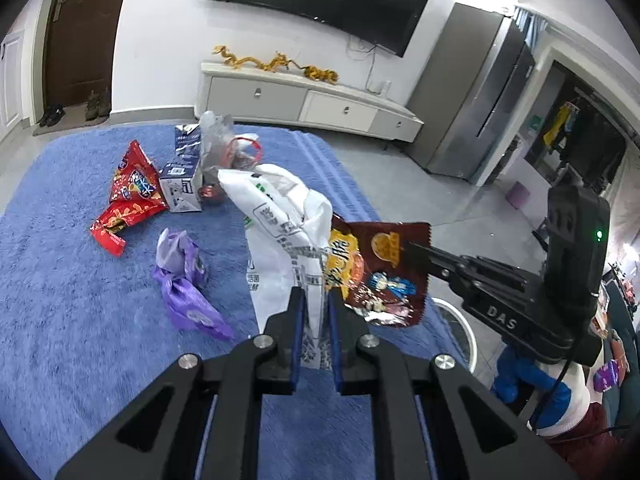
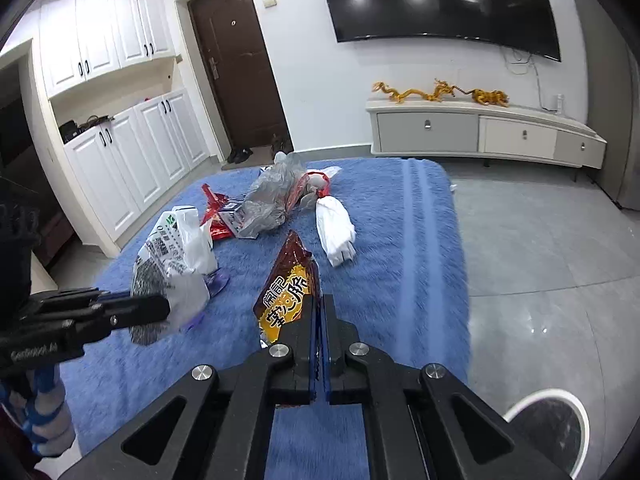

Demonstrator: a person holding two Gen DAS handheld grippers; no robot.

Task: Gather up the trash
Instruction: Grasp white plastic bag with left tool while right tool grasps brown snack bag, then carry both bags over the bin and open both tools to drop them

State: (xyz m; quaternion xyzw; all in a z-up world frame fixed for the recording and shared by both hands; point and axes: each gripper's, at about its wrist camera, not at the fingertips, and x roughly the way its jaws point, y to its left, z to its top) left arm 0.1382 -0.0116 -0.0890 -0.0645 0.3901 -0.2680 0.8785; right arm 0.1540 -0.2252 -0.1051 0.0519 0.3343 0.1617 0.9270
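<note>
Trash is already held in both tools: the left tool (image 1: pixel 316 300) is clamped on a white plastic bag (image 1: pixel 280 216), and the right tool (image 2: pixel 319 320) is clamped on a brown snack wrapper (image 2: pixel 288 292). In the left wrist view the wrapper hangs at 3 o'clock of the bag, just beside it, long axis roughly upright. A white-rimmed bin (image 2: pixel 548 420) is cut off at 4 o'clock in the right wrist view; its depth cannot be made out. Whether the bag mouth is open is hidden.

Two cartons (image 1: pixel 182 184), three wrappers (image 1: pixel 132 196)
</note>
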